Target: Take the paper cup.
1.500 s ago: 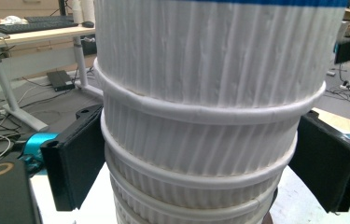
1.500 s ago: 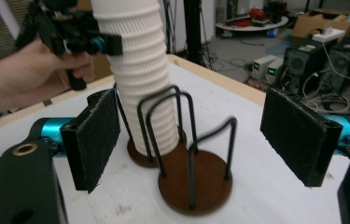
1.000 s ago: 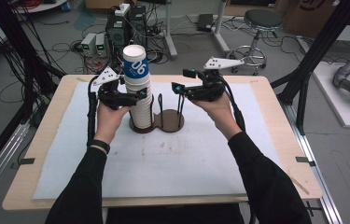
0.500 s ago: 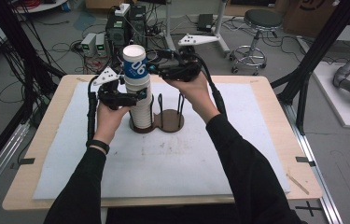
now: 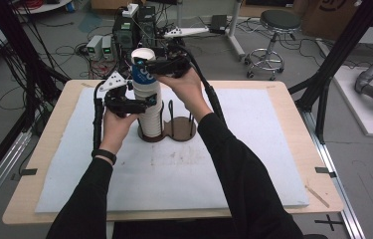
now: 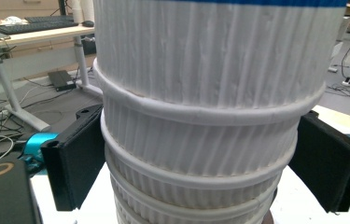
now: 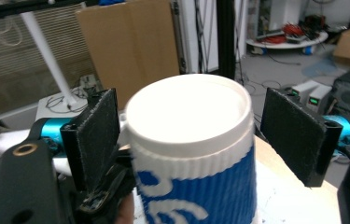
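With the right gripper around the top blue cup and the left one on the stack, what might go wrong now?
1. The right gripper has its fingers beside the blue cup with a gap on one side; closing off-centre may tilt it.
2. The cup stack is tall; lifting the top cup may drag others up.
3. The wooden holder could shift.

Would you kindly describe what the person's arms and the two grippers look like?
Both arms wear black long sleeves, and a dark band sits on the left wrist. Each gripper, left and right, is black with flat black padded jaws, teal parts behind them, a grey three-cornered plate on top and a black cable trailing back.
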Demonstrator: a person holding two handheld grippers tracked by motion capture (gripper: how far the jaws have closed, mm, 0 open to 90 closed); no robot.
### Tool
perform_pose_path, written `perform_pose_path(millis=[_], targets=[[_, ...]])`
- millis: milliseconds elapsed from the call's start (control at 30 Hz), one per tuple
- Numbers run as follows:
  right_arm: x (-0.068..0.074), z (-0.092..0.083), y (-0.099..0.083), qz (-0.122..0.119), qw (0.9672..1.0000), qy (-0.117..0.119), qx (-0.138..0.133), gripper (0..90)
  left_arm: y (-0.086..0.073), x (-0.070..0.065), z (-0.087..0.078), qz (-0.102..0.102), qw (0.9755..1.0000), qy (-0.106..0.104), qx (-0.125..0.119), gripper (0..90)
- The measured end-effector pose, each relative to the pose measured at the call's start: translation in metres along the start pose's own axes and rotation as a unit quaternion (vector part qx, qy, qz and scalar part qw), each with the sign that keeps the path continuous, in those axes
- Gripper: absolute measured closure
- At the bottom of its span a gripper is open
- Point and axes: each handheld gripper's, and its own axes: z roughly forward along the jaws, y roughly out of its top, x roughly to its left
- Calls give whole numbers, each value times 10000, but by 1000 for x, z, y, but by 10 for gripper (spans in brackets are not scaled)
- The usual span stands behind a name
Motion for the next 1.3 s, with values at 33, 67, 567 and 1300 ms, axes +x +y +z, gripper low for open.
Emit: perform_pose_path(millis=[33,67,567,1300], targets=[[-1,2,0,72,10000,-38,12,203,0,0,0,2,10000,0,1,113],[-2,3,0,94,9999,-30,36,203,0,0,0,8,10000,3,7,113],[-1,4,2,-52,9999,59,105,300,0,1,0,-5,10000,10,0,113],[24,-27,41,-574,9945,34,-879,301,0,-1,0,-1,10000,10,11,114]])
